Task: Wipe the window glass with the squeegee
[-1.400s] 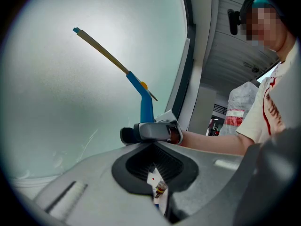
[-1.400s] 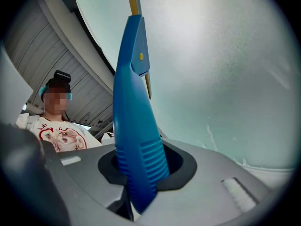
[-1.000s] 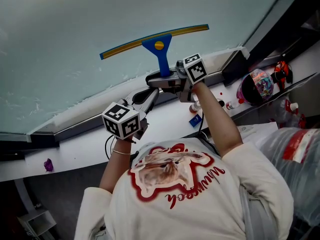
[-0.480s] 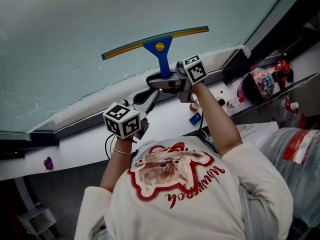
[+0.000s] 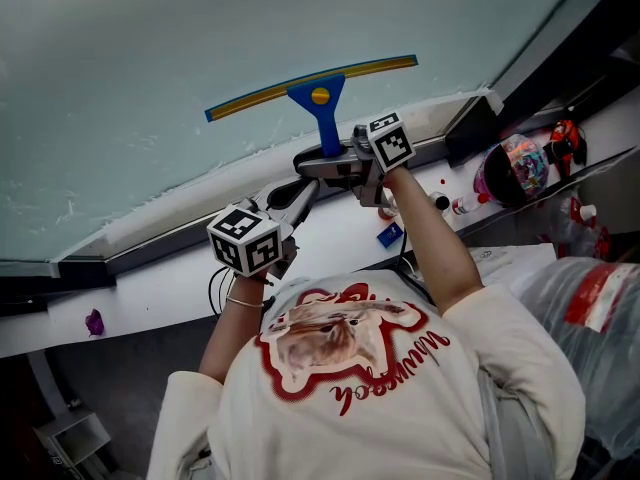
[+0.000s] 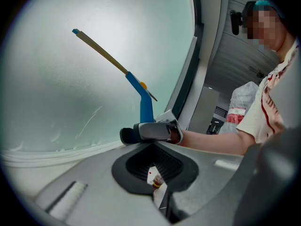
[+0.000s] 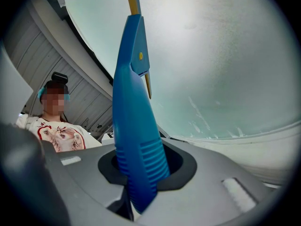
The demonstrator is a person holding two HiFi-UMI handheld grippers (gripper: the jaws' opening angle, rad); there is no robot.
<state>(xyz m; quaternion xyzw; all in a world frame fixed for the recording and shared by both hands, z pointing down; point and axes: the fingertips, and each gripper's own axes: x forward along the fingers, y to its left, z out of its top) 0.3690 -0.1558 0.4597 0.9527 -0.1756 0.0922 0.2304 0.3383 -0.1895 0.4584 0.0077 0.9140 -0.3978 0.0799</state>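
Observation:
The squeegee [image 5: 320, 96] has a blue handle and a long yellow-and-blue blade lying flat against the frosted window glass [image 5: 150, 68]. My right gripper [image 5: 318, 161] is shut on the lower end of the handle, just above the sill. In the right gripper view the ribbed blue handle [image 7: 136, 140] stands up between the right gripper [image 7: 141, 168] jaws. My left gripper [image 5: 303, 190] hangs just below and left of the right one, shut with nothing in it. From the left gripper [image 6: 153, 147] I see the squeegee [image 6: 143, 102] and the right gripper [image 6: 150, 132] ahead.
A white sill [image 5: 150, 288] runs under the glass, with small bottles [image 5: 440, 206] and a blue object [image 5: 390, 235] near my right arm and a purple scrap [image 5: 95, 323] far left. The dark window frame [image 5: 530, 68] rises at the right. A colourful bag [image 5: 515, 163] and plastic sack [image 5: 590, 308] lie beyond.
The squeegee has slid slightly along the glass toward the sill and to the right, held by the right gripper. The left gripper has barely moved.

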